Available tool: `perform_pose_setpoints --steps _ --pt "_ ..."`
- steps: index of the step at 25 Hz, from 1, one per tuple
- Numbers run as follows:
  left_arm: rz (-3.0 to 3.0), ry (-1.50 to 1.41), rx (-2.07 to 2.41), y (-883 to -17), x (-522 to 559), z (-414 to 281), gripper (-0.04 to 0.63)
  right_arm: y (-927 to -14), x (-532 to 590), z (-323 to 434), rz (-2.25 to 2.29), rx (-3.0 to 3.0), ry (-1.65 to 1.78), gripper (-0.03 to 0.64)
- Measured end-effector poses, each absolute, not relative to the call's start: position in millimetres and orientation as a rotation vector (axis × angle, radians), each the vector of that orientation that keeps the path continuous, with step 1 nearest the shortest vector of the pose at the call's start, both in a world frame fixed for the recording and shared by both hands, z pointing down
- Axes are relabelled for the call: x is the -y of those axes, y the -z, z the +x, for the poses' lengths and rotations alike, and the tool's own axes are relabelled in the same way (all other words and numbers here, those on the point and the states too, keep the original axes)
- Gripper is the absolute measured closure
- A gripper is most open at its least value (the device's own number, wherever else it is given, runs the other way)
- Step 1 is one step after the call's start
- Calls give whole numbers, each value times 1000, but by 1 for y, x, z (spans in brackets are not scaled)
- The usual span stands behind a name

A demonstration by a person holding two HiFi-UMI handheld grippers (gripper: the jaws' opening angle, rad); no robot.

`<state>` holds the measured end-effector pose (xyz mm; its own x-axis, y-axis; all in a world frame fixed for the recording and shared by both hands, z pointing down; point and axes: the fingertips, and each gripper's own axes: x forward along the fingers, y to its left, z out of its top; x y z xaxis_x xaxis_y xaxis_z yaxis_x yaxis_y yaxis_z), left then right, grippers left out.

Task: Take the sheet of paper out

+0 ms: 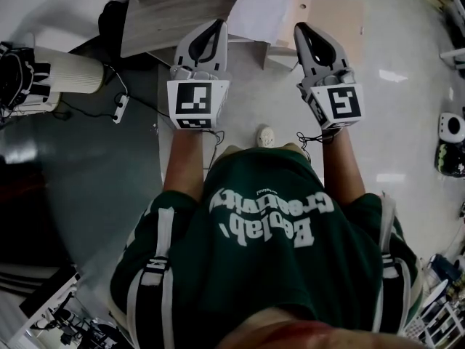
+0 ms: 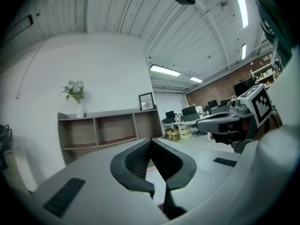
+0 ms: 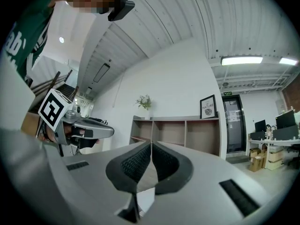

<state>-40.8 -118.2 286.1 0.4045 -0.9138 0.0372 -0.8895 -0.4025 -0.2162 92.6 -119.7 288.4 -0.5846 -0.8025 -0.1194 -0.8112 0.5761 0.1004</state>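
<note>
Two grey plastic grippers, each with a marker cube at its back, are held side by side and point level ahead of a person in a dark green T-shirt [image 1: 265, 267] with white lettering. The left gripper [image 1: 220, 23] has its black ribbed pads pressed together at the tips, with nothing between them; its own view shows the same closed claw [image 2: 151, 141]. The right gripper [image 1: 299, 27] is likewise fully closed and empty, its pads meeting along one line [image 3: 151, 144].

From the head view, the white sheet of paper [image 1: 260, 9] lies flat just ahead of the two grippers, roughly between their tips, touched by neither. It rests on pale wooden furniture, next to the grey wood-grain top [image 1: 182, 6]; exactly which surface carries it cannot be told.

Both gripper views face a low grey-brown open shelf unit [image 2: 108, 130] against a white wall. On top of it stand a vase of pale flowers [image 2: 74, 91] and a small framed print [image 2: 146, 101]. A white ribbed cylinder [image 1: 69, 71] stands on the floor to the left.
</note>
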Motion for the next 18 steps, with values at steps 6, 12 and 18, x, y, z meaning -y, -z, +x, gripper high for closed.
perform_pose_setpoints --steps 6,12,18 --pt "-2480 230 -1632 -285 128 -30 577 -289 130 101 -1385 -2756 -243 580" --pt "-2472 235 -1643 -289 132 -20 577 -295 136 111 -1397 -2784 -199 580" --pt "-2474 237 -1640 -291 132 -19 577 -294 138 110 -1356 -2764 -228 580"
